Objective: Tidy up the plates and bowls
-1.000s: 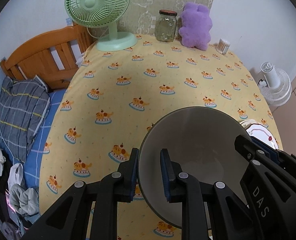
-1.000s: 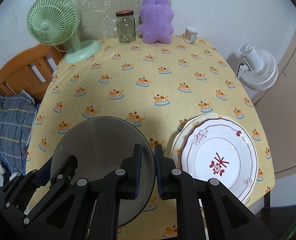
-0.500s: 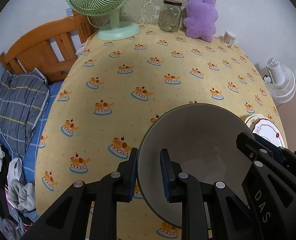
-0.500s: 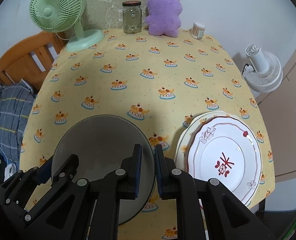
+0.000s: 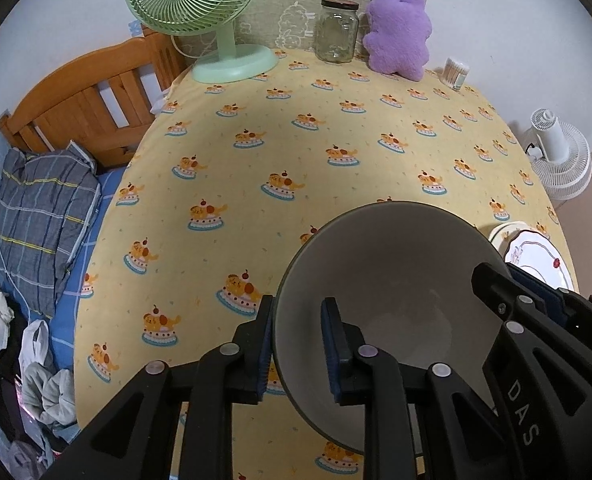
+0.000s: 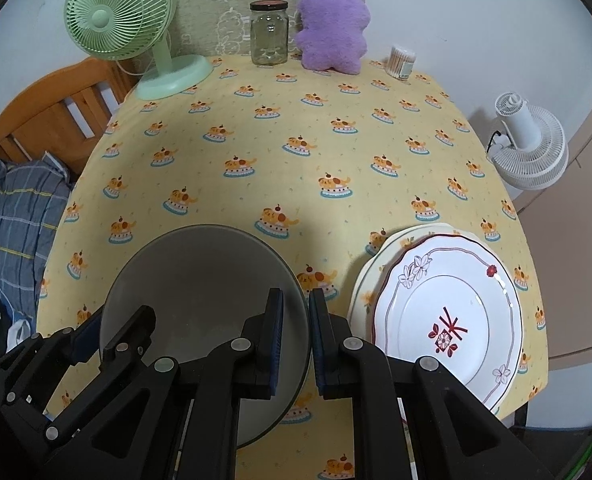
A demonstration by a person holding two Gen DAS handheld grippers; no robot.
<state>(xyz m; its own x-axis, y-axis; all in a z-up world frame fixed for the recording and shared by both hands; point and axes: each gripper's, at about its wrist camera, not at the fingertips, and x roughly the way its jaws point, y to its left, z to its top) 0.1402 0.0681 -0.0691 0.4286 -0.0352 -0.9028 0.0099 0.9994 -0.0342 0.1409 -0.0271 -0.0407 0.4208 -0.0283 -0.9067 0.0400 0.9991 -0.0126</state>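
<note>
Both tools are on the grey bowl (image 5: 392,300), one at each side of its rim. On my left tool (image 5: 298,344) the jaws have just been opening: the outer pad sits by the outside wall, the inner pad stands clear inside the bowl with a visible gap, so that side no longer pinches the rim that is between them. My right tool (image 6: 296,336) is clamped on the opposite rim of the bowl (image 6: 203,300), pads close together with the thin wall between them. The bowl sits low over the near part of the yellow worktop (image 6: 296,152), just beside the stack of plates (image 6: 448,320), a flowered white plate on a cream one, at the right edge; I cannot tell for sure whether its base is fully down on the cloth. As I judge it, I am at the setting-down of the bowl, with the release begun on the left. Next I need to be sure the bowl is resting flat, then part the right jaws too and lift both tools straight off without hooking the rim or nudging the plates toward the edge.
</note>
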